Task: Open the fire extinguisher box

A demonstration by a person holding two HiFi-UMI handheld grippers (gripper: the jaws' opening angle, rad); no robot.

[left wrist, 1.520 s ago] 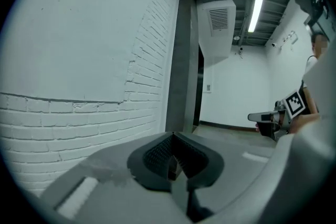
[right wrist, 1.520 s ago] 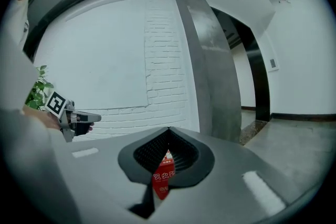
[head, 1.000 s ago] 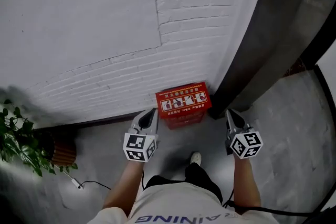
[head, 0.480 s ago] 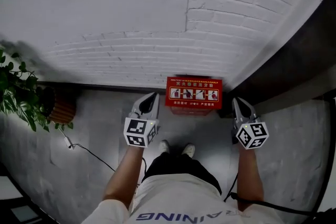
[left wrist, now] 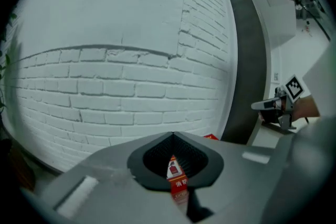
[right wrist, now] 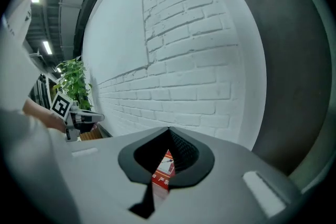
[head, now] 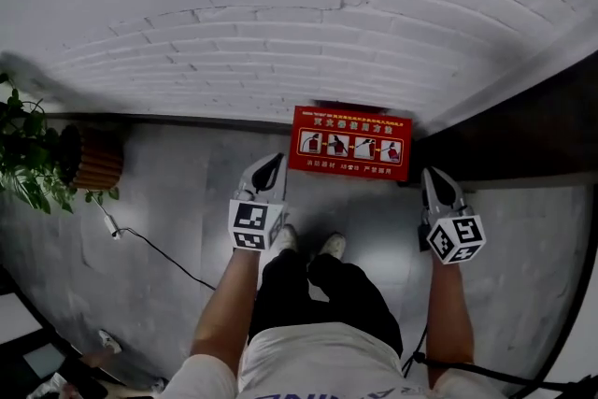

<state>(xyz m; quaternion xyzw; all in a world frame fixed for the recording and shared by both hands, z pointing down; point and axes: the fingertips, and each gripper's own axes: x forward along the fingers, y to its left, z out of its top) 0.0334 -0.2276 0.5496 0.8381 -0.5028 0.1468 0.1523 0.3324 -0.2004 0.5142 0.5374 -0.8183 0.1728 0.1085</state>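
- Fingers (left wrist: 105,176) of my left gripper (head: 269,165) are pressed together and empty; my right gripper (head: 435,178) is likewise closed on nothing.
- The red fire extinguisher box (head: 350,143) stands on the floor (head: 187,163), with the brick wall (head: 234,33) right behind it. It looks closed.
- Both grippers hover near the box without touching it, one on each side.
- Nothing is done yet: reaching in and opening it is all still left, I judge.

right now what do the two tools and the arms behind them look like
Left tool and right tool are grey tapered wedges with black ribbed pads, each backed by a white cube bearing black square markers. Forearms are unsleeved; the shirt is white. A black cable trails by the right arm.
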